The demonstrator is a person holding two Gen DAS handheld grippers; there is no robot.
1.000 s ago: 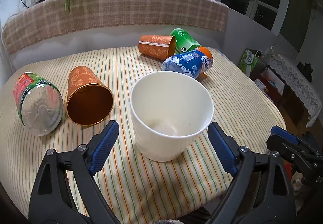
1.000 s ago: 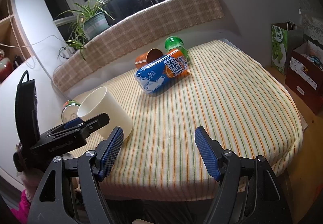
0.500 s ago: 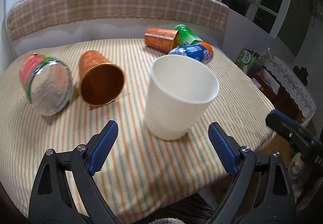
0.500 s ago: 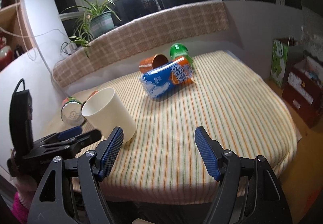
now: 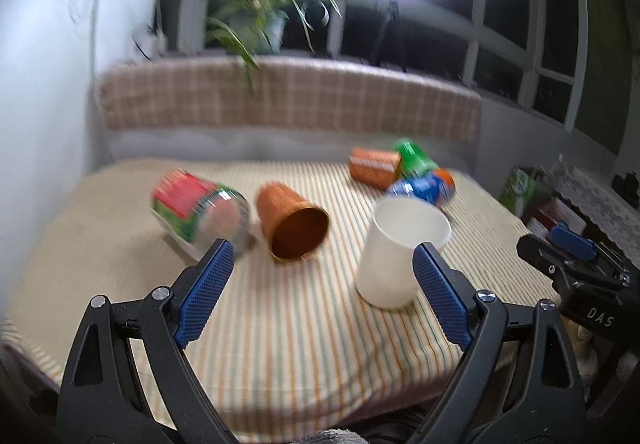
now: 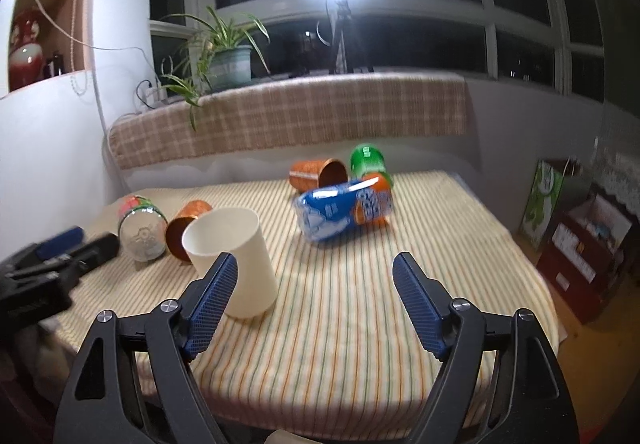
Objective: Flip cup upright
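— Cup status? From where I stand the white cup [image 5: 402, 252] looks to be on its base, mouth up, near the front of the striped desk [image 5: 300, 332].

— Same from this side. It leans a touch in the right-hand view, white cup [image 6: 236, 264], but that may just be the lens. Nothing grips it: the left gripper [image 5: 320, 292] hangs in front of it with fingers spread wide and empty, and the right gripper [image 6: 314, 304] is just as slack, its fingers parted over bare cloth.

— So the flip itself reads as done?

— For that one, I'd say so — this looks like the letting-go stage. The copper cup [image 5: 294, 222] just beside it lies on its side, mouth toward us, and another orange cup [image 5: 374, 167] lies far back by the cans.

— Next move, then?

— Probably lining up open fingers across the copper cup's wall, closing, then tipping it onto its base without knocking the red-labelled can [image 5: 198, 213] next to it.
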